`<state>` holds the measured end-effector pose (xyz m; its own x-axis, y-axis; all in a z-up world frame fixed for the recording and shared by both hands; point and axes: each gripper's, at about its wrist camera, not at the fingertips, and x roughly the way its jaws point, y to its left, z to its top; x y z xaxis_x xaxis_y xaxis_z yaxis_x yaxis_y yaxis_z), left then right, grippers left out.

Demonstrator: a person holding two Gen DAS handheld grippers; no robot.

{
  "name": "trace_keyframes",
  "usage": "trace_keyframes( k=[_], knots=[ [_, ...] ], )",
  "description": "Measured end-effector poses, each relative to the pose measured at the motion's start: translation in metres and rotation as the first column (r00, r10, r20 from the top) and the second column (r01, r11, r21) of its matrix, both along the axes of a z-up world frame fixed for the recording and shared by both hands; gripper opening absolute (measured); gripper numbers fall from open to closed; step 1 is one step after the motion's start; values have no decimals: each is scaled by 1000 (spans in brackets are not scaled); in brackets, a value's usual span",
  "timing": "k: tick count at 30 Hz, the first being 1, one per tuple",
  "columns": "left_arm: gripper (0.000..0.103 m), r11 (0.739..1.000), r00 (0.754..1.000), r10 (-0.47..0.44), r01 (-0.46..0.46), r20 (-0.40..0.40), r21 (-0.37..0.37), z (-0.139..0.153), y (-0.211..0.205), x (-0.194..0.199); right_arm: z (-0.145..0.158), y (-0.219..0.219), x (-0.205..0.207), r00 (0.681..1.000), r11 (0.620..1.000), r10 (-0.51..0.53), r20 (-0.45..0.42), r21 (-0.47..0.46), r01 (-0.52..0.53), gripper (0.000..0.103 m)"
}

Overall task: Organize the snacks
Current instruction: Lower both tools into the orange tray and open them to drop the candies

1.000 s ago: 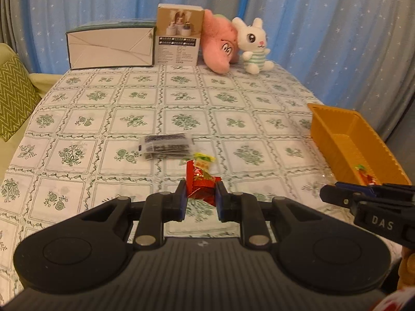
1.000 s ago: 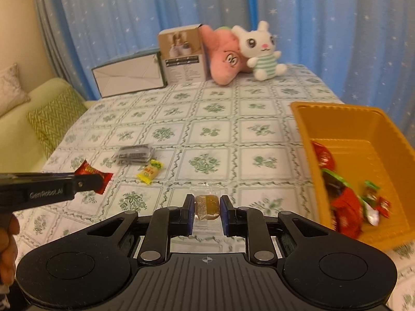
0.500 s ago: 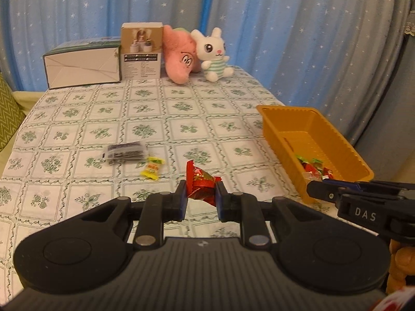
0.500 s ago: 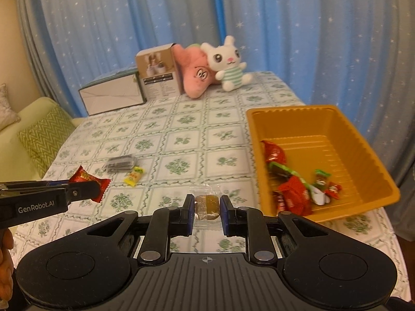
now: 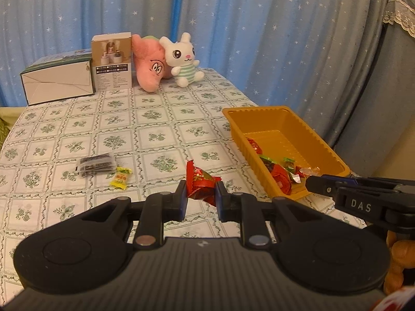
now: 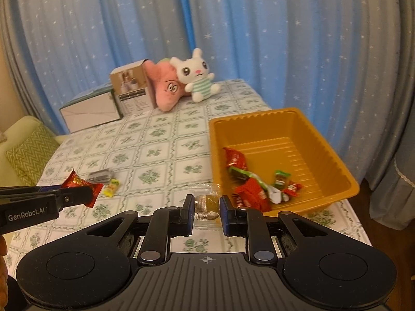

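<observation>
My left gripper (image 5: 199, 197) is shut on a red snack packet (image 5: 201, 182) and holds it above the table, left of the orange tray (image 5: 264, 111). My right gripper (image 6: 207, 208) is shut on a clear packet with a brown snack (image 6: 206, 204), raised near the tray's (image 6: 259, 116) near-left corner. The tray holds several red and green snacks (image 6: 254, 189). A yellow candy (image 5: 120, 180) and a dark packet (image 5: 96, 164) lie on the table at the left. The left gripper with its red packet (image 6: 80, 185) shows at the right wrist view's left edge.
A white box (image 5: 57, 83), a brown carton (image 5: 111, 63), a pink plush (image 5: 150, 66) and a white bunny plush (image 5: 182, 61) stand along the table's far edge. Blue star curtains hang behind. A green cushion (image 6: 28, 155) lies left of the table.
Both grippers have lifted and pulled back from the table with their packets. The tray has come further into both views, and the yellow candy and dark packet sit further off.
</observation>
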<state>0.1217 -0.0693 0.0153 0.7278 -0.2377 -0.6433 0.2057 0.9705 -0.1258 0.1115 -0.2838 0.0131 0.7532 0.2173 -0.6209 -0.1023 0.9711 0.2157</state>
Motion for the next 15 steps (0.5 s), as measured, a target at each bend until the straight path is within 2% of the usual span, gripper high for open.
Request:
trace_keyframes(
  k=[15],
  knots=[
    [19,996,996,-86,86,-7,2,1,-37,12,2,-35,2,997,996,-83,2,11,83,21]
  ],
)
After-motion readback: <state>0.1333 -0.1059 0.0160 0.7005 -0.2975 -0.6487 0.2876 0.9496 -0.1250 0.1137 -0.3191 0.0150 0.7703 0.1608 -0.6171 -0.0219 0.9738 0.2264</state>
